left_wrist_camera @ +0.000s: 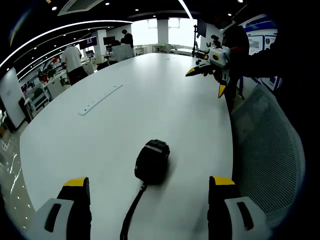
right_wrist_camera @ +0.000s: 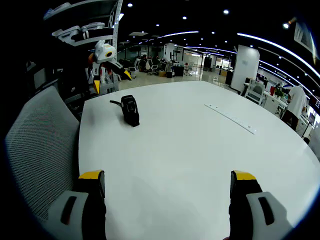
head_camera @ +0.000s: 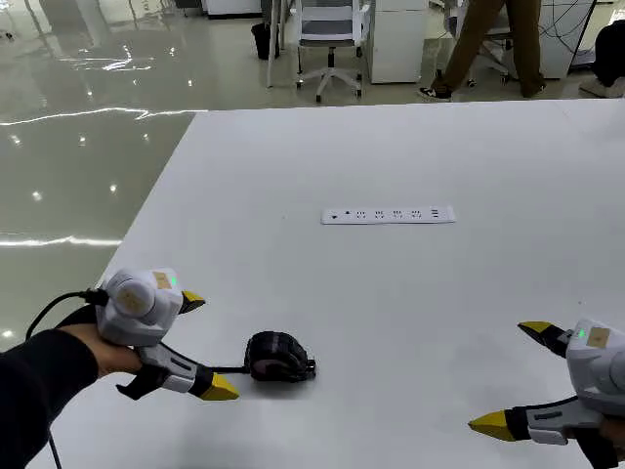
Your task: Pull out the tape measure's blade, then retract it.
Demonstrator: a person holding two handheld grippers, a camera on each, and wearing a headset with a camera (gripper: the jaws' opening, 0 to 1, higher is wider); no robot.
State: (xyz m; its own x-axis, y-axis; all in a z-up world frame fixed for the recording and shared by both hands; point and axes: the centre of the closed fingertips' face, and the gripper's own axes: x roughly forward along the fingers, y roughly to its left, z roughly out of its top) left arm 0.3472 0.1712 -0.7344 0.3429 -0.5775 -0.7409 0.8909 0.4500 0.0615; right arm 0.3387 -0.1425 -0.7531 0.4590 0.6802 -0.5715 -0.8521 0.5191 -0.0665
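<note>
evidently nothing is gripped: the tape measure [head_camera: 280, 356] lies on the table [head_camera: 391, 293], the left gripper [head_camera: 207, 344] just beside it, jaws spread wide, seemingly to straddle it; the right gripper [head_camera: 512, 376] waits well apart, equally wide.

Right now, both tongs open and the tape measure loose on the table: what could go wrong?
1. The tape measure lies unbraced on the smooth table; closing the left tongs may push it away rather than grip it.
2. Its strap trails back between those jaws and could get pinched instead of the case.
3. The right tongs hang far off, and I cannot tell where the blade's hook is.
</note>
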